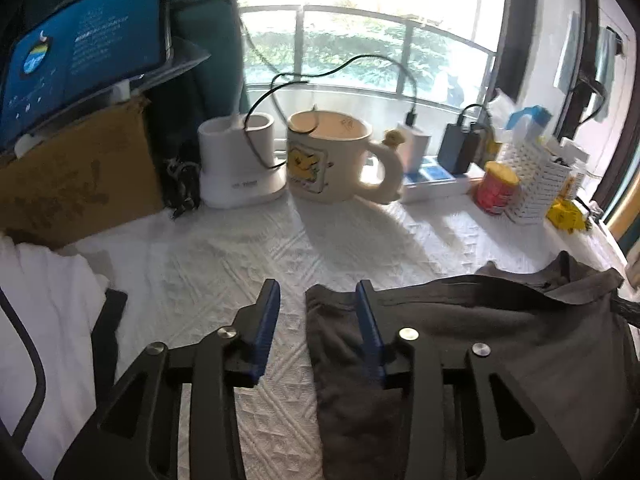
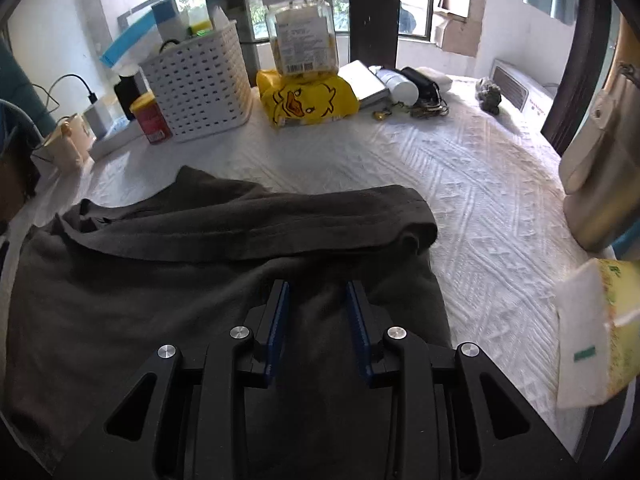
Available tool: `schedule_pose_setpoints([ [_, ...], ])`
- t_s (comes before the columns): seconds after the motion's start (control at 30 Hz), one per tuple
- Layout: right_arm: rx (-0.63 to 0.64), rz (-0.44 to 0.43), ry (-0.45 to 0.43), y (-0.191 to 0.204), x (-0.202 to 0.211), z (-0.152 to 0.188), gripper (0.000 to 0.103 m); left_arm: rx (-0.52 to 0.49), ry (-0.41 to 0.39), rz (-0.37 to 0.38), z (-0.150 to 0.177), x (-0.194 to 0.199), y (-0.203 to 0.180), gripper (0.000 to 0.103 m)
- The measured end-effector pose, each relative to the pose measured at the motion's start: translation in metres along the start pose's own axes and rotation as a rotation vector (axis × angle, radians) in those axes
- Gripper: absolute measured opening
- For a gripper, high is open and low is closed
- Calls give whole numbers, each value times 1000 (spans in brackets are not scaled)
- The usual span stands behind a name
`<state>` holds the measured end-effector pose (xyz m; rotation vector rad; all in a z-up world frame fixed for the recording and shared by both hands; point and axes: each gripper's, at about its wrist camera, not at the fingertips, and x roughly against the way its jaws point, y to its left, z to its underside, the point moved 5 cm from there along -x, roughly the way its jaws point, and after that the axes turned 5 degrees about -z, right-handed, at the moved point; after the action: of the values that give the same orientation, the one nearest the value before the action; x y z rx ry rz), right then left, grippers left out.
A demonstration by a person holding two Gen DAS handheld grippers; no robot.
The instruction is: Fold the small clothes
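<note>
On the white cloth (image 2: 460,184), both the left gripper (image 1: 318,300) and right gripper (image 2: 318,300) hang released over the dark garment (image 2: 200,272); far off, a white basket (image 2: 200,84) holds bottles, a jar (image 2: 302,36) yellow pieces.

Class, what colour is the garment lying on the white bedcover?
Dark grey-brown garment, plain with no pattern; it shows best in the right wrist view.

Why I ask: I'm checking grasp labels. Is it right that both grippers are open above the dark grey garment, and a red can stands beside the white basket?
Not quite. In the left wrist view the left gripper straddles the dark grey garment's edge, half over the white cloth. The rest holds.
</note>
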<state>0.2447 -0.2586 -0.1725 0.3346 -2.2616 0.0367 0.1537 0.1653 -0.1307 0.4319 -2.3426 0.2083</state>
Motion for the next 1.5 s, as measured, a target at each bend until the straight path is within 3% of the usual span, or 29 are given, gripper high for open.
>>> schedule_pose_setpoints([
  [0.27, 35, 14, -17, -5, -12, -21, 32, -126, 120, 225, 19, -12, -90, 40],
  [0.47, 20, 10, -53, -15, -18, -43, 32, -275, 188, 370, 25, -32, -170, 40],
  [0.6, 10, 14, -62, -23, -27, -53, 32, -339, 261, 387, 31, -56, -207, 40],
  [0.67, 4, 7, -71, -26, -30, -56, 32, -356, 240, 384, 28, -60, -218, 40],
  [0.87, -12, 0, -102, -28, -26, -61, 32, -311, 217, 381, 13, -71, -217, 40],
  [1.07, 57, -33, -85, -5, -18, -55, 32, -289, 193, 363, 9, -67, -209, 40],
  [1.5, -3, 16, -79, -10, 21, -20, 32, -160, 158, 307, 19, -29, -143, 40],
])
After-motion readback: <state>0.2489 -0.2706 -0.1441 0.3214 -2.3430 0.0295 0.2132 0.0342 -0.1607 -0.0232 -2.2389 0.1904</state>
